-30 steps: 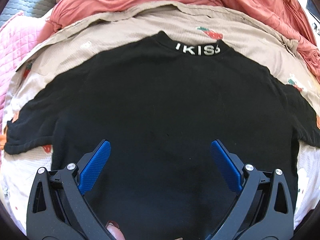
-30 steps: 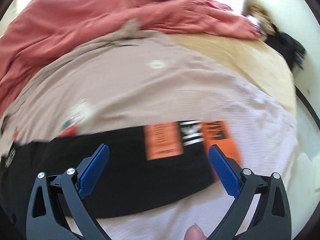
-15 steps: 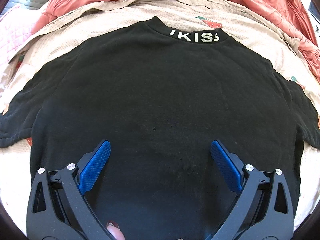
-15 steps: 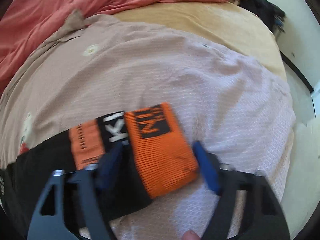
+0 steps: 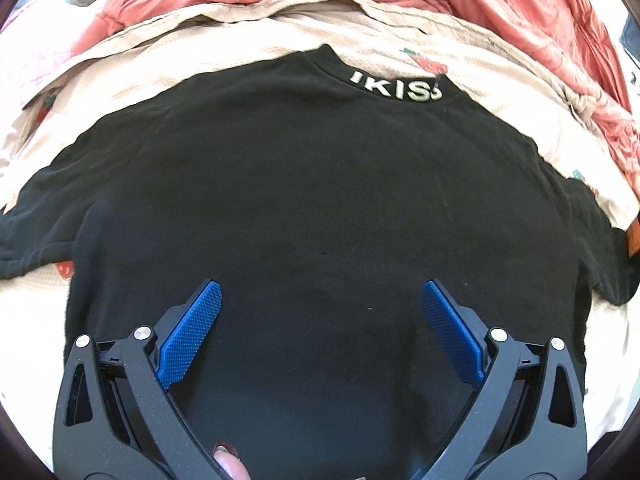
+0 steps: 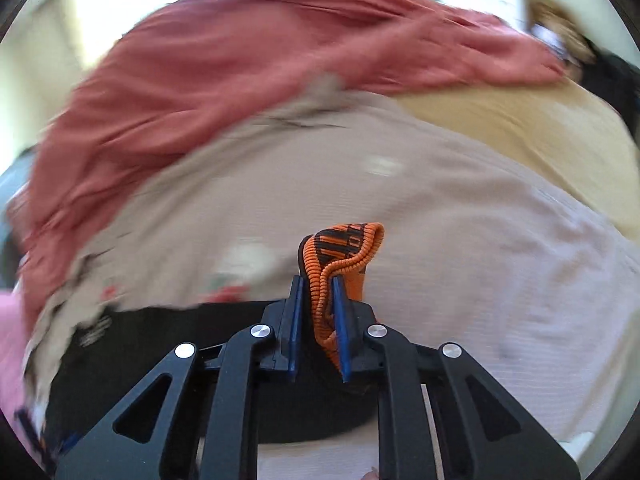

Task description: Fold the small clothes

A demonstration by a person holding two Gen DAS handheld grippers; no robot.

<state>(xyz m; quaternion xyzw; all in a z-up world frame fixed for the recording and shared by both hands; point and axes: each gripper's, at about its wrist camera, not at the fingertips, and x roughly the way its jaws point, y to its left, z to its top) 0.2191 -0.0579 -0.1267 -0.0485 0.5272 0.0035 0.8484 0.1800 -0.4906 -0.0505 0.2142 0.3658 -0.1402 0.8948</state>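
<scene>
Orange ribbed cuff is what our right gripper grips, clenched tight. Our left gripper gapes wide above the black shirt, grasping nothing.

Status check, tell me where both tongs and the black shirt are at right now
Left tongs open, above the black shirt, spread flat. Right tongs shut on its orange sleeve cuff. Red blanket bunched beyond the collar, not in the way.

The sweater is black with white collar lettering and an orange, black-striped cuff. Beneath lies a beige strawberry-print sheet; the blanket is coral.
</scene>
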